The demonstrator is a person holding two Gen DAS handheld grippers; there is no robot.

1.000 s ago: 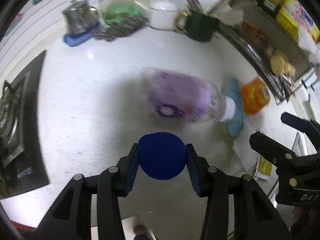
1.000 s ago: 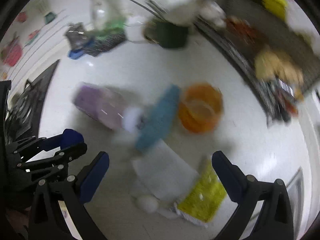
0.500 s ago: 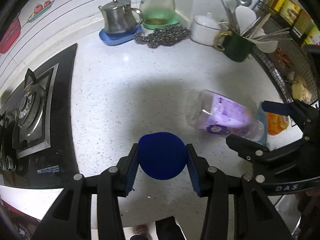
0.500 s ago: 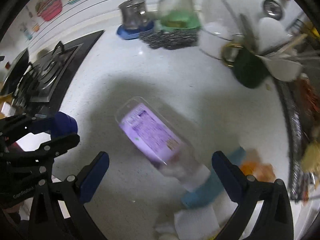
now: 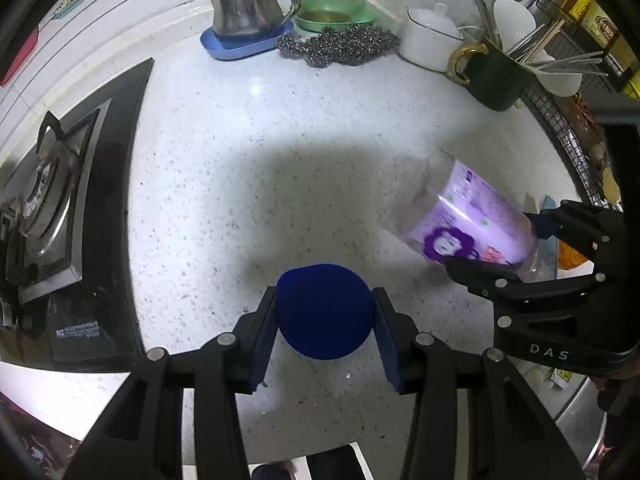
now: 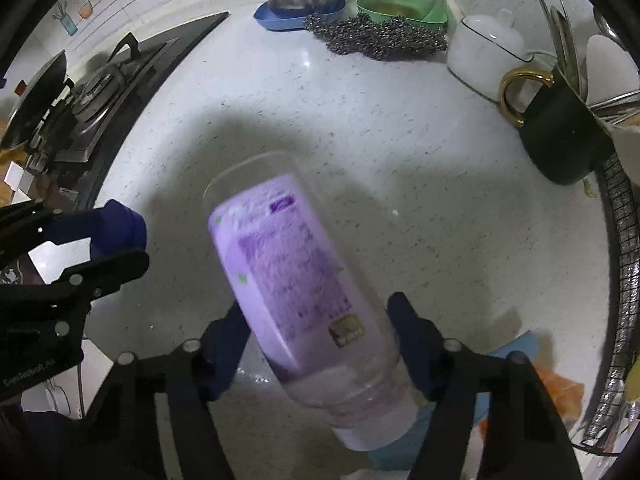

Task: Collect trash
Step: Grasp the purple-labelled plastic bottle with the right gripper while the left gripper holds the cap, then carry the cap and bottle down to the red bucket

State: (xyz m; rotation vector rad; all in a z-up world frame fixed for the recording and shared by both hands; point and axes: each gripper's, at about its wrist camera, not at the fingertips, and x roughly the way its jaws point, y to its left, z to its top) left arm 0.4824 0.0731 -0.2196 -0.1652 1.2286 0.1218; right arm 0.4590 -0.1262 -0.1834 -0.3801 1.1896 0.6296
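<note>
Left wrist view: left gripper (image 5: 325,328) clenched on a round dark-blue cap-like piece (image 5: 325,311), fingers (image 5: 264,336) pressed against both of its sides, hanging over the near edge of the white speckled tabletop (image 5: 280,128). Off toward the right edge, a clear plastic bottle with a purple label (image 5: 468,220) lying on its side, the right gripper (image 5: 496,240) set around it, one finger on either side. Along the far edge: a steel teapot on a blue tray (image 5: 244,4), a pile of metal scourers (image 5: 340,46), a white lidded pot (image 5: 430,38), a dark green mug with a gold handle (image 5: 496,80) stuffed with utensils. Black gas hob (image 5: 48,200) along the left edge.

Right wrist view: same bottle (image 6: 292,280) slanting between the right gripper's (image 6: 320,332) fingers (image 6: 412,332), base pointing to the tabletop's far left, neck down by the near right corner. Jaws closing, bottle between them; pads seem to be at the bottle's walls, though a firm grip not yet certain. Left gripper (image 6: 108,240) at the left with the blue piece (image 6: 116,228) in its hold.

Step in hand, by judgement: securing the bottle as the second piece of trash. Next move calls for finishing the squeeze near the bottle's middle, gently, since thin clear plastic likely buckles or slips, then lifting clear of the blue and orange scraps (image 6: 560,392) near the neck.
</note>
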